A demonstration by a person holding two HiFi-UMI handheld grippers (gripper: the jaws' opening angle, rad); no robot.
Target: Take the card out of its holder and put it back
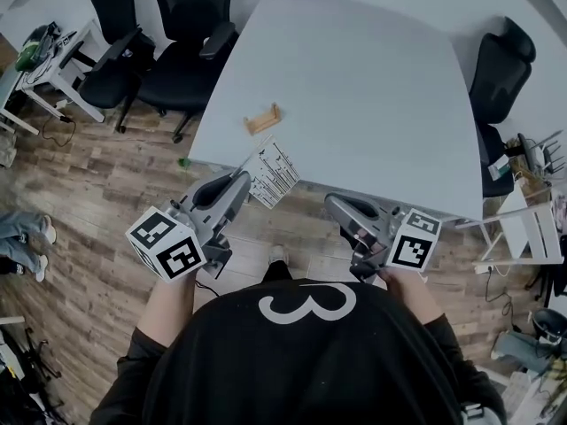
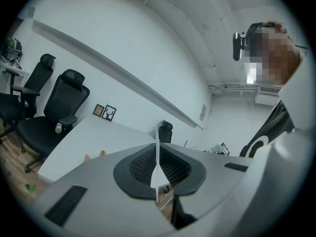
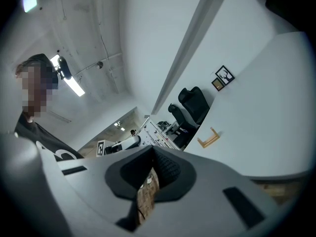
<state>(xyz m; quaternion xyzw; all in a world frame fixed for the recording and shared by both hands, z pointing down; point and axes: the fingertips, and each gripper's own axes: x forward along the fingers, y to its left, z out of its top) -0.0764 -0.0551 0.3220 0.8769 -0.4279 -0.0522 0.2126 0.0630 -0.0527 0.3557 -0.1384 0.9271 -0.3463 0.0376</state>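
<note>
Black office chairs [image 1: 182,51] are seen at ten o'clock of the white table [image 1: 372,104]. At the table's near edge, the left gripper [image 1: 241,177] is held closed on the printed card [image 1: 273,173], which is pinched edge-on between the pads and kept clear of the wooden holder [image 1: 263,119]. The holder is set on the tabletop at twelve o'clock of the card, near it but apart. At four o'clock of the card, the right gripper [image 1: 331,202] is held over the wooden floor [image 1: 97,237], its jaws seen together with nothing gripped.
</note>
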